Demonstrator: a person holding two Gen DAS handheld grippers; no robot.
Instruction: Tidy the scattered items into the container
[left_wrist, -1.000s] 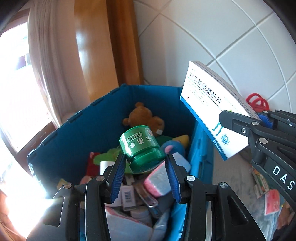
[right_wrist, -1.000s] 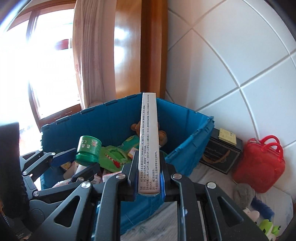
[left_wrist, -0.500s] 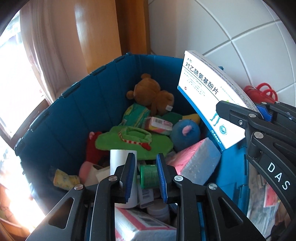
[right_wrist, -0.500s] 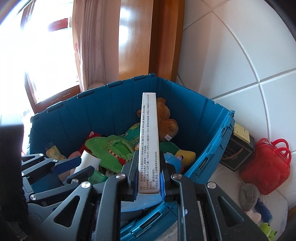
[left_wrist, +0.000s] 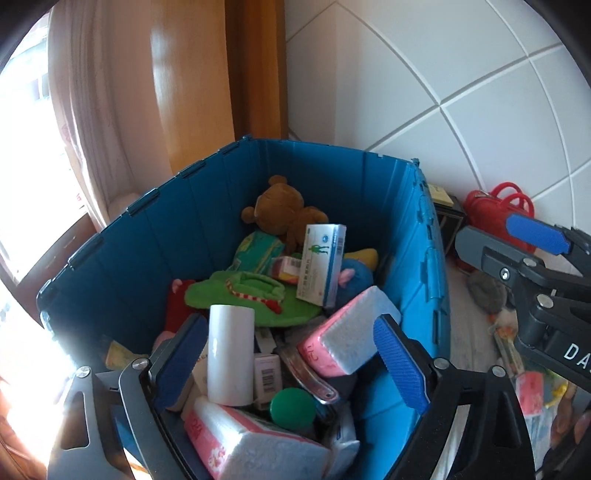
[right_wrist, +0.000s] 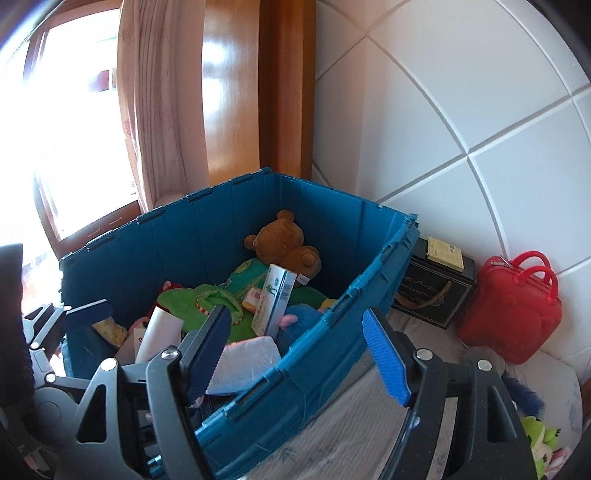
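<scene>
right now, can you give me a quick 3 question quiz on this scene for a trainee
1. True or false: the white and blue medicine box is clamped in the right tool.
2. Which soft toy lies against the far wall of the blue plastic crate? A) brown teddy bear B) yellow duck C) white rabbit
3. Fill in: the green round bottle cap lies ____ the crate.

Key
1. False: both the right tool and the left tool are open and empty, and the box rests in the crate.
2. A, the brown teddy bear.
3. inside
</scene>
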